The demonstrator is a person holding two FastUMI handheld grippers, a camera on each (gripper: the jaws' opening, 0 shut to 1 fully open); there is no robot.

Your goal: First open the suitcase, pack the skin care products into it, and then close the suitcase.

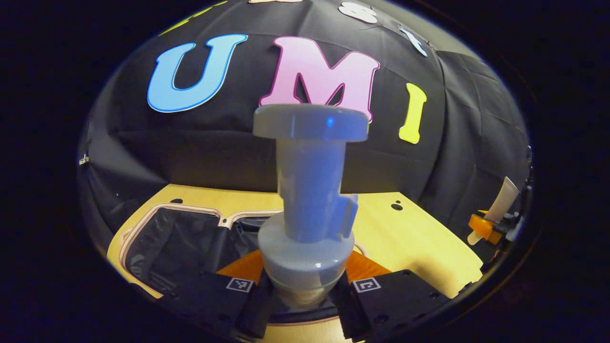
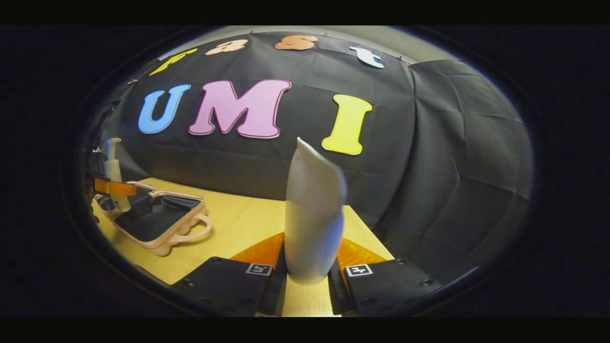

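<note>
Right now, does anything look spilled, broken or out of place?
Nothing stands out. The left gripper holds a pump bottle upright, the right gripper a tube, and the suitcase lies open on the table.

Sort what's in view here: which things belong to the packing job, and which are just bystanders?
Job:
- pump bottle, clamped in the left gripper
- white tube, clamped in the right gripper
- open pink suitcase

Bystanders:
- wooden table
- black cloth wall
</note>
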